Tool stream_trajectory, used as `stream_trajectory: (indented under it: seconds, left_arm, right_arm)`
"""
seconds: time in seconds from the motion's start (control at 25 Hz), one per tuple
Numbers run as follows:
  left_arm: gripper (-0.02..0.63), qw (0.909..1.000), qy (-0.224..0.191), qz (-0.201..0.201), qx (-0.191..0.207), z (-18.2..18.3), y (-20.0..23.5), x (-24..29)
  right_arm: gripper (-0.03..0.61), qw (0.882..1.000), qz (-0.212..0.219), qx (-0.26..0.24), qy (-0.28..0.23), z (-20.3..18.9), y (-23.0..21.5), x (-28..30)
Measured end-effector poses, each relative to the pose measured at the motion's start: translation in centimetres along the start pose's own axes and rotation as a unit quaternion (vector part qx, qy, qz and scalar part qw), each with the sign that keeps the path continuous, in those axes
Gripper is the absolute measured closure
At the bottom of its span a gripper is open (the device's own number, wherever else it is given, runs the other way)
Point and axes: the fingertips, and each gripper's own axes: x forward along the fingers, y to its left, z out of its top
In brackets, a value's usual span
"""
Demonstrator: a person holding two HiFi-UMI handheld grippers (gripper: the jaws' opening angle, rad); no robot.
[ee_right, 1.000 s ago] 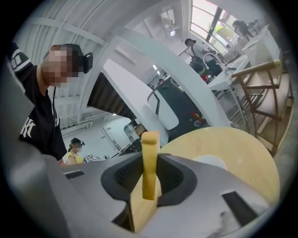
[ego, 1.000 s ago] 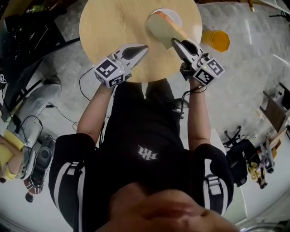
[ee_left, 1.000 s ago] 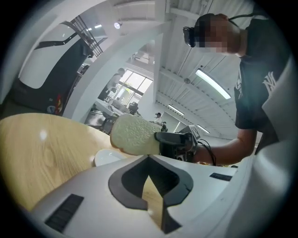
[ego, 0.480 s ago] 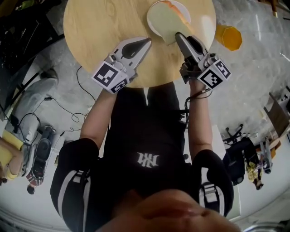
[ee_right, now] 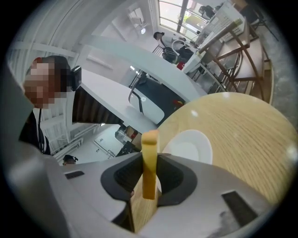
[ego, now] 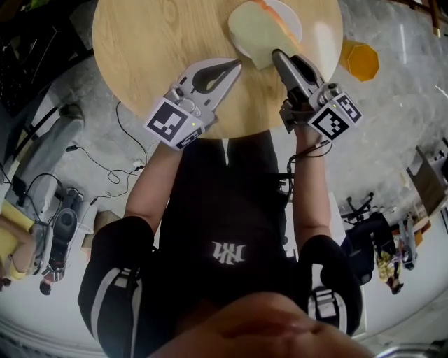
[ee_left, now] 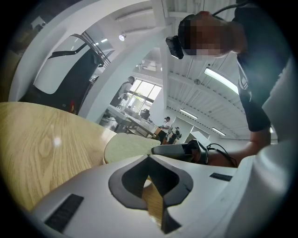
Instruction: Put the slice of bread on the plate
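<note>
Right gripper fingers pinch bread slice by its edge; slice extends ahead over plate. Left gripper closed, empty, farther from plate.

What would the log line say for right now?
right gripper: shut on slice of bread | slice of bread: held over plate, not released | left gripper: shut, empty, over table

There is one round wooden table, one white plate and one slice of bread. There are two grippers: one left gripper and one right gripper. One orange six-sided object is on the floor.
</note>
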Motion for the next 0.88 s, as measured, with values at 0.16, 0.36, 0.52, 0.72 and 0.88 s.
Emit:
stream_trajectory:
  seconds: [0.16, 0.36, 0.52, 0.72, 0.88]
  left_arm:
    - [0.603, 1.0000, 0.002, -0.006, -0.002, -0.4, 0.2, 0.0]
    - [0.603, 1.0000, 0.005, -0.009, -0.002, -1.0, 0.6, 0.1]
    - [0.603, 0.9999, 0.004, -0.010, -0.002, -1.0, 0.6, 0.3]
    - [0.603, 0.9999, 0.006, -0.012, -0.001, -1.0, 0.6, 0.5]
    - [0.603, 0.9999, 0.008, -0.015, 0.000, -1.0, 0.4, 0.5]
  right_arm:
    - [0.492, 1.000, -0.008, 0.007, 0.002, -0.3, -0.4, 0.4]
    - [0.489, 1.000, -0.019, -0.008, 0.005, -0.8, -1.0, 0.7]
    - [0.483, 0.999, -0.038, -0.029, 0.014, -0.9, -1.5, 0.7]
    - [0.421, 0.997, -0.061, -0.043, 0.019, -0.9, -2.1, 0.8]
    - [0.410, 0.995, -0.070, -0.058, 0.026, -0.9, -2.2, 0.9]
